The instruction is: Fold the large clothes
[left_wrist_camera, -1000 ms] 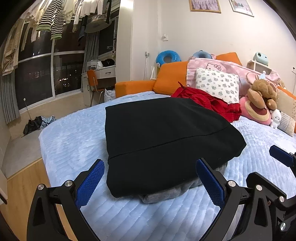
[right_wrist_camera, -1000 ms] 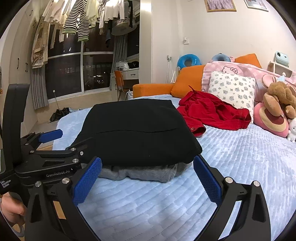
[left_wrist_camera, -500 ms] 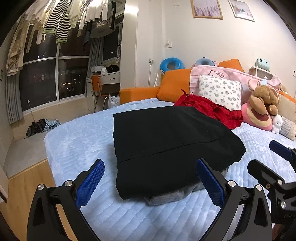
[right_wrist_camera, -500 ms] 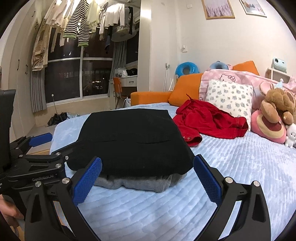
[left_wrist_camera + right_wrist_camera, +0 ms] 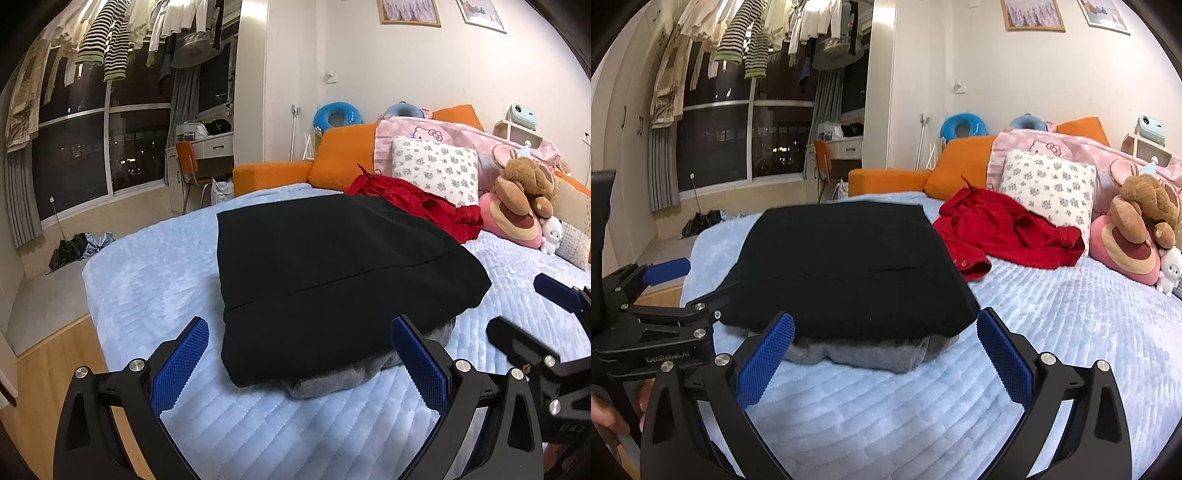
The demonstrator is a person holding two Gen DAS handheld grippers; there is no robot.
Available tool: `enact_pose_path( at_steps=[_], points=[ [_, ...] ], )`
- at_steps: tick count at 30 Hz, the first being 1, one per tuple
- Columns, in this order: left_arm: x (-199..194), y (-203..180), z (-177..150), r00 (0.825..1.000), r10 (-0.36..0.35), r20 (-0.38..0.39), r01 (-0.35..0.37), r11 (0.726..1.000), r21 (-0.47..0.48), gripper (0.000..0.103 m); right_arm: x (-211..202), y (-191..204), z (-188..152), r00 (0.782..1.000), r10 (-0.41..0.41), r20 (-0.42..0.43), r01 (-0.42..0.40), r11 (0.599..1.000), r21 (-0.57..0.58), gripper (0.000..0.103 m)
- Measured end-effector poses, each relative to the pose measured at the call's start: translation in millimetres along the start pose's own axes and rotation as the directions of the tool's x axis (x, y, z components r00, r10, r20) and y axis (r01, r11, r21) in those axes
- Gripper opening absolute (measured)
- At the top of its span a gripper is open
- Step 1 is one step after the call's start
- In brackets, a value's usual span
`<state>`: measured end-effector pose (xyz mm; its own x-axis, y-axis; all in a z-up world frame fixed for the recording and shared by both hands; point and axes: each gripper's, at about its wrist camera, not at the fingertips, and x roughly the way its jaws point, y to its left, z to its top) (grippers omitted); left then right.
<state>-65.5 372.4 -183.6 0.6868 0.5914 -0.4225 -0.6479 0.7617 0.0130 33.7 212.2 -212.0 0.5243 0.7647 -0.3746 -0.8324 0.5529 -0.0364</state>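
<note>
Both grippers have drawn back slightly from the folded pile since a second ago. The left gripper [image 5: 299,363] and right gripper [image 5: 884,356] hang spread wide, holding nothing. At twelve o'clock, the folded black garment [image 5: 332,273] lies on a grey one [image 5: 864,352] on the blue bedspread [image 5: 1071,332]. The unfolded red garment [image 5: 1008,229], at one o'clock, is probably next.

A pale blue quilted bed [image 5: 155,266] fills the room; an orange padded headboard [image 5: 343,155] stands at twelve o'clock, dark night windows [image 5: 96,155] at ten, light wooden floor [image 5: 44,365] at eight.
</note>
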Motion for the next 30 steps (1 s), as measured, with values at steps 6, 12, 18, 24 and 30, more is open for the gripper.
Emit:
enact_pose_path(
  at_steps=[6,12,18,24,30],
  points=[
    [2.1,-3.5,-4.1,1.0,-0.003,-0.015,0.003,1.0,0.013,0.1,9.7,4.9,-7.3,0.998,0.021,-0.058,-0.021,1.0,-0.003,0.098],
    [3.9,-2.6,-4.0,1.0,-0.004,-0.018,0.004,1.0,0.012,0.1,12.1,6.8,-8.3,0.998,0.021,-0.063,-0.021,1.0,-0.005,0.098],
    [3.1,-1.0,-5.8,1.0,-0.012,-0.028,0.012,1.0,-0.002,0.1,10.9,7.0,-9.2,0.998,0.018,-0.059,-0.017,1.0,0.002,0.098],
    [1.7,0.0,-5.6,0.999,-0.024,-0.025,0.024,1.0,-0.01,0.1,12.0,5.0,-8.4,0.998,0.008,-0.054,-0.008,1.0,0.001,0.098],
    [2.0,-2.8,-2.1,1.0,-0.011,-0.017,0.011,1.0,-0.004,0.1,12.4,4.4,-7.8,0.998,0.007,-0.057,-0.007,1.0,-0.001,0.098]
  ],
)
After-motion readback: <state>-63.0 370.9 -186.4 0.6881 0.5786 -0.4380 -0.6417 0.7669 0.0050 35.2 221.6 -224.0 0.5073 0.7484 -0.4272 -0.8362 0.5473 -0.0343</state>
